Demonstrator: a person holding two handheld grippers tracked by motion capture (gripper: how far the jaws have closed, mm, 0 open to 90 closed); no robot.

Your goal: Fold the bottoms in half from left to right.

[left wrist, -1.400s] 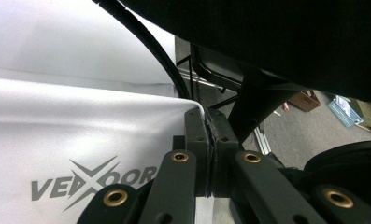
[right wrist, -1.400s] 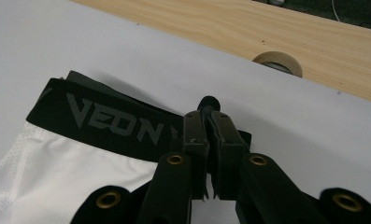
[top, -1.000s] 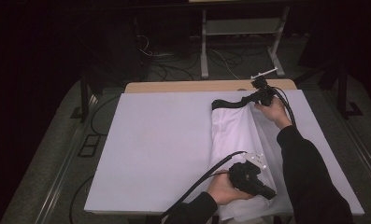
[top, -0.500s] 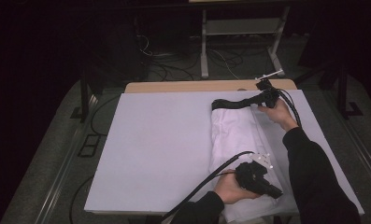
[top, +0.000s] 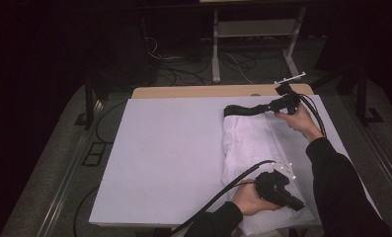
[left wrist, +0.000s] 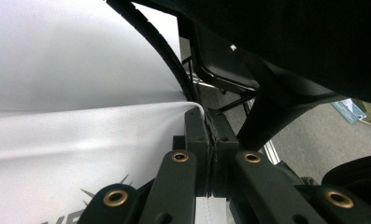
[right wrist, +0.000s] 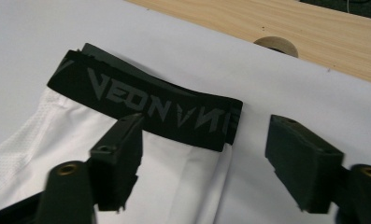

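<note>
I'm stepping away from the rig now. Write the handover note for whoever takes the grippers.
Left gripper: shut on the hem end of the white shorts, at the near table edge.
Right gripper: jaws have just been opening; nothing between them, hovering at the black waistband, which lies flat at the far end.
Shorts lie folded lengthwise on the white table cover, right of centre.
Done: lengthwise fold, waistband released.
Left: probably fold hem toward waistband, then release the left grip.
</note>
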